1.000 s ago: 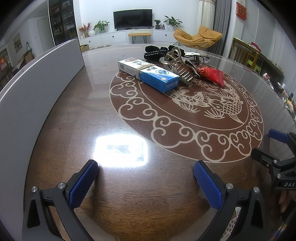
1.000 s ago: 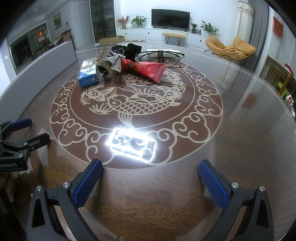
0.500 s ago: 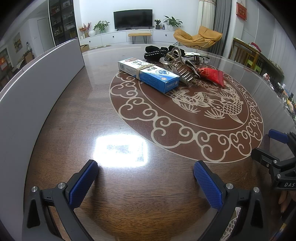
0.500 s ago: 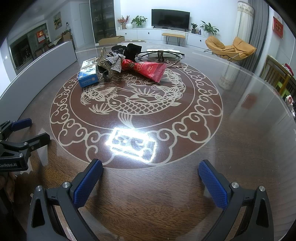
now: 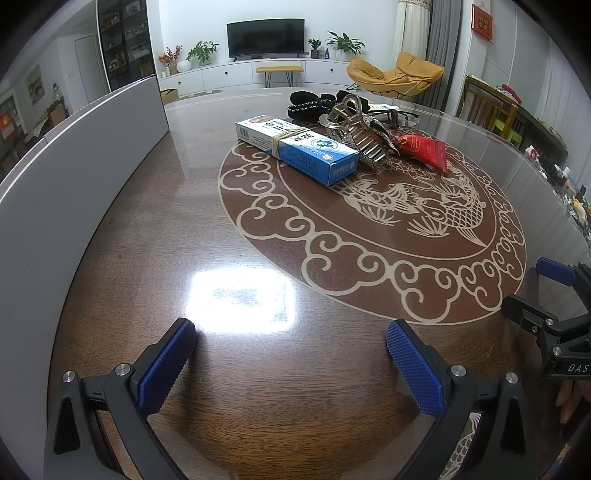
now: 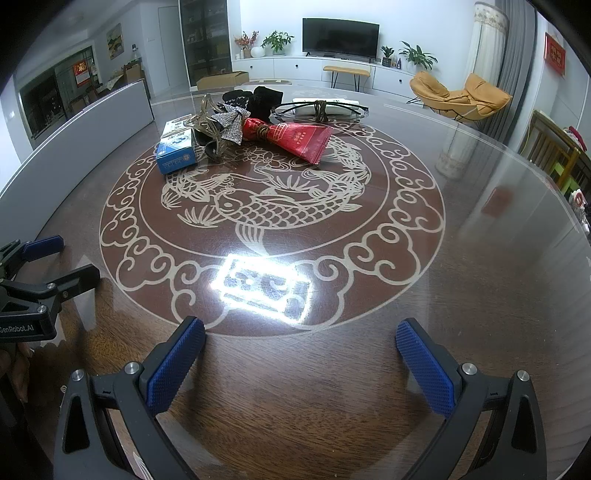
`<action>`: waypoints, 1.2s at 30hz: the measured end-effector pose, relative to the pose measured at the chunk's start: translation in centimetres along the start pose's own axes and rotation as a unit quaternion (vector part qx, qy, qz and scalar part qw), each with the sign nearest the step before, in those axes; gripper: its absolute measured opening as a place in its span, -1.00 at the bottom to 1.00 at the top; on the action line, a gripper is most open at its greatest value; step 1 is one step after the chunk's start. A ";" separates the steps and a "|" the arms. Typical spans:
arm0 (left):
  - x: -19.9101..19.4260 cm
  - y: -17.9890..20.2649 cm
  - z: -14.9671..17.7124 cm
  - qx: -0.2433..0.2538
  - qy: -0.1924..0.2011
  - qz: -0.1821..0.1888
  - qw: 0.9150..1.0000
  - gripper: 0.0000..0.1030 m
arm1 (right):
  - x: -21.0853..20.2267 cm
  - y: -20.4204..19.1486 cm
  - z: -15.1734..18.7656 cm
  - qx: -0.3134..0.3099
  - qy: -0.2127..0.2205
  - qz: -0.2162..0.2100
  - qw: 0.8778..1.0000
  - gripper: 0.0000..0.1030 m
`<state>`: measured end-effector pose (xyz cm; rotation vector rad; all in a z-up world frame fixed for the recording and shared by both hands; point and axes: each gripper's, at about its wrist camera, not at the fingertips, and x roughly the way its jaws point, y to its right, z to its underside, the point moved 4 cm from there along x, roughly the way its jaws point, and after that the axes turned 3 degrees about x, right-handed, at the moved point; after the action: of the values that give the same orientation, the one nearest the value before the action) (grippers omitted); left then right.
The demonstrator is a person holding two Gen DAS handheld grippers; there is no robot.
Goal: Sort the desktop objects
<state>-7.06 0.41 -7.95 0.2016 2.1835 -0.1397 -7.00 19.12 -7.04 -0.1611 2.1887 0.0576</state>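
Left wrist view: one blue-and-white box [image 5: 297,147], string-tied, beside one silver hair claw [image 5: 356,127] and one red packet [image 5: 424,149]. Left gripper [image 5: 291,363] and right gripper [image 6: 301,363] both gape, holding nothing.

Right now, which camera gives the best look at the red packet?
The right wrist view: the red packet lies unobstructed there, showing its full length and tied neck. In the left wrist view the red packet sits farther off, partly hidden behind the metal hair claw.

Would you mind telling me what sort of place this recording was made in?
Most likely a home living and dining room: a television on a long white cabinet, an orange lounge chair, and a large round wooden table with a carp inlay.
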 end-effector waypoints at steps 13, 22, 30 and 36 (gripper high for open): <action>0.0 -0.1 -0.1 0.000 0.000 0.000 1.000 1.00 | -0.1 0.0 0.0 0.000 0.000 0.000 1.000 1.00; 0.0 -0.1 -0.1 0.000 0.000 0.000 1.000 1.00 | -0.1 0.0 0.0 0.000 0.000 0.000 1.000 1.00; 0.2 0.2 -0.2 0.009 -0.007 0.005 1.000 1.00 | 0.0 0.0 0.0 0.000 0.000 0.000 1.000 1.00; 1.7 -1.6 -2.0 0.021 -0.007 0.015 1.000 1.00 | 0.0 0.0 0.0 0.000 0.000 0.000 1.000 1.00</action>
<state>-9.98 -0.68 -8.12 0.2556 2.1637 -0.1695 -6.99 19.12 -7.05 -0.1605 2.1889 0.0575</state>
